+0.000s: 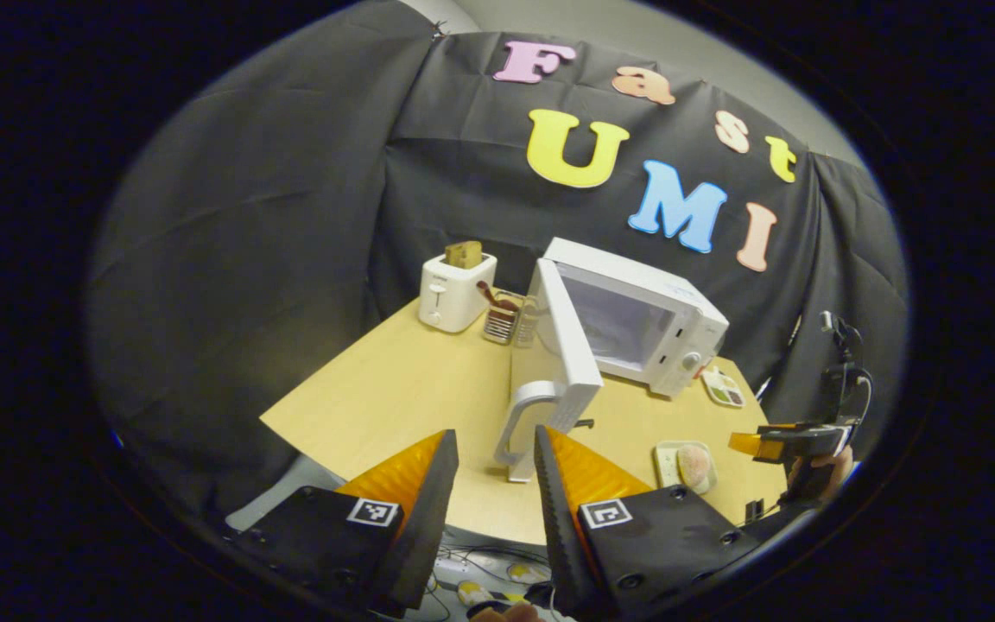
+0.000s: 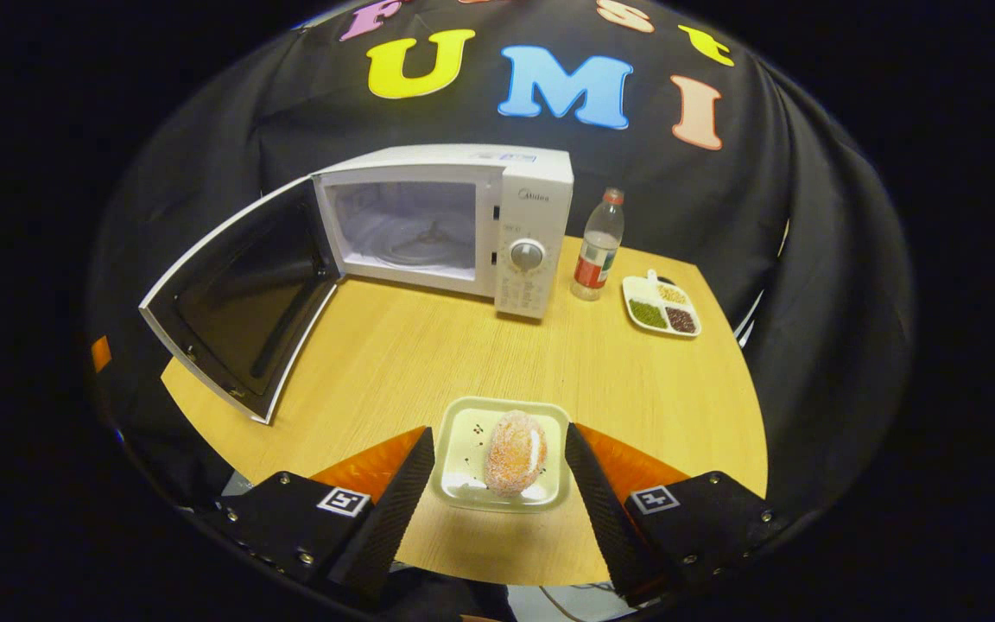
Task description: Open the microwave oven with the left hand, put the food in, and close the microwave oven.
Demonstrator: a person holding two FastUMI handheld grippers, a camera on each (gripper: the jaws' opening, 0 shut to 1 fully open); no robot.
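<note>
Microwave door (image 2: pixel 234 302) stood swung wide to the left, its handle (image 1: pixel 522 423) just beyond the left gripper (image 1: pixel 495 484), whose jaws were apart and holding nothing — so the opening step read as done and the loading step as the one in hand. Microwave oven (image 2: pixel 463 225) sat at the far side of the wooden table (image 2: pixel 428 345), cavity bare, with the glass turntable (image 2: pixel 428 246) visible inside. Food: a sugared bun (image 2: pixel 516 451) on a small pale tray (image 2: pixel 463 432), at the near edge of the table, lying between the fingers of the right gripper (image 2: pixel 499 484); jaws apart, flanking the tray's sides, contact not discernible. Next move, as judged: close on the tray's edges, lift it level, and carry it far and left into the cavity, clear of the door's edge. Further right: a bottle (image 2: pixel 597 246) just beside the oven's control panel, then a compartment dish (image 2: pixel 662 307) of dry goods. The left gripper view added what the other did not — a toaster (image 1: pixel 456 289) and a utensil holder (image 1: pixel 502 320) left of the oven, and the door's outer face; the right gripper view alone gave the cavity and the door's dark inner window.
</note>
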